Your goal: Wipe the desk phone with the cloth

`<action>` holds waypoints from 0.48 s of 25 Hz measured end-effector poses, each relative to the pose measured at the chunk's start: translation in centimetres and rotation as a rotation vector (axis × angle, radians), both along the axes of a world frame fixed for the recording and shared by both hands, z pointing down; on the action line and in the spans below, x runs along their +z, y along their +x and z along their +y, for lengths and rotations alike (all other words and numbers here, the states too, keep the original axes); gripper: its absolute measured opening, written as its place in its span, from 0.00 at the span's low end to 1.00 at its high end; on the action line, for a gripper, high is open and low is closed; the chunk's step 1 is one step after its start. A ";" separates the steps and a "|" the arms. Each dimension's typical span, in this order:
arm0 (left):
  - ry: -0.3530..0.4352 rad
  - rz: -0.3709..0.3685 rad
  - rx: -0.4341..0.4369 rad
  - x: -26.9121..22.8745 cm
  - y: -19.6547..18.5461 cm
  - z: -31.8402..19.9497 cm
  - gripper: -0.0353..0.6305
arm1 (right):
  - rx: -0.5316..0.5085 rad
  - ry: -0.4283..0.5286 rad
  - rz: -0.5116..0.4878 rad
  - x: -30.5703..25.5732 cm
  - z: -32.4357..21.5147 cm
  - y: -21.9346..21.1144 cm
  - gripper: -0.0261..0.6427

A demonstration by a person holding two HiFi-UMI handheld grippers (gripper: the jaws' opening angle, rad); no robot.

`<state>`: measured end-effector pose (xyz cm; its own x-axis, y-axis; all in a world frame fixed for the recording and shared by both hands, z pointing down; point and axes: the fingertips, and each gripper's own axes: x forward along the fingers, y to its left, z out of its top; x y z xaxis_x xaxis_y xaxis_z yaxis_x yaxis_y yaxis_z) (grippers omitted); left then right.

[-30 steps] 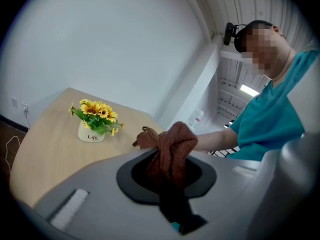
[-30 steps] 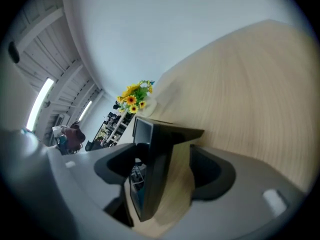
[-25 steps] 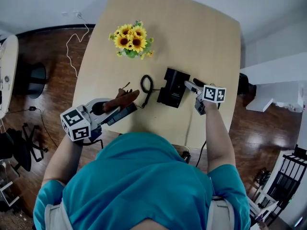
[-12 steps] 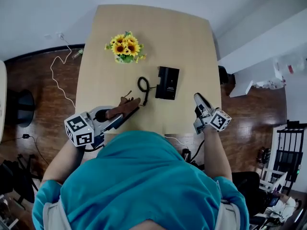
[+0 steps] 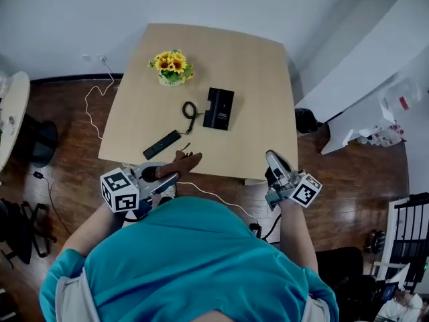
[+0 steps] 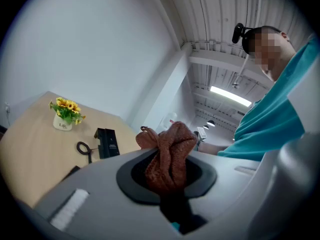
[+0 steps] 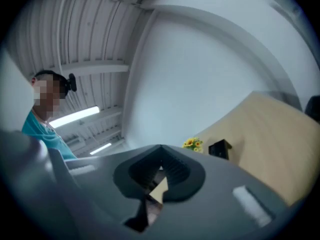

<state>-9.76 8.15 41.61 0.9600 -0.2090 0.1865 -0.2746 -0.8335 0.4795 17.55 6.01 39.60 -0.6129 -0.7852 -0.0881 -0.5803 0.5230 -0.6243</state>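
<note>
The black desk phone lies mid-table with its coiled cord at its left. A black handset-like bar lies near the table's front-left edge. My left gripper hangs just off the front edge, shut on the brown cloth, which bunches up out of the jaws. My right gripper is held off the table's front right corner. Its jaws have just been closing and now stand shut with nothing between them. The phone is small and far in both gripper views.
A pot of sunflowers stands at the table's back left. The wooden table is ringed by dark wood floor. White cables run on the floor at left and under the front edge. A black bin sits at right.
Both grippers drew back from the phone to beyond the table's front edge. The right gripper left the phone's right side and shut. The cloth stays in the left gripper.
</note>
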 end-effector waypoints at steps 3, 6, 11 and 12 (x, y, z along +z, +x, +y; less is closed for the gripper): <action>0.000 -0.011 -0.016 0.2 3.2 6.2 0.15 | -0.087 0.021 -0.058 -1.1 5.2 1.2 0.04; 0.025 -0.049 -0.036 -0.9 3.7 11.0 0.15 | -0.180 0.036 -0.068 -1.5 10.4 0.9 0.04; -0.007 0.032 -0.147 -3.5 2.2 13.7 0.15 | -0.351 0.060 -0.196 -1.8 16.3 -3.2 0.04; -0.033 0.064 -0.164 -3.6 1.9 14.1 0.15 | -0.372 0.061 -0.188 -1.7 17.1 -4.3 0.04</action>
<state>-7.90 22.22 37.98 0.9236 -0.3586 0.1358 -0.3738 -0.7633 0.5269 13.22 23.12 37.93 -0.8222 -0.5037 -0.2651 -0.2239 0.7145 -0.6629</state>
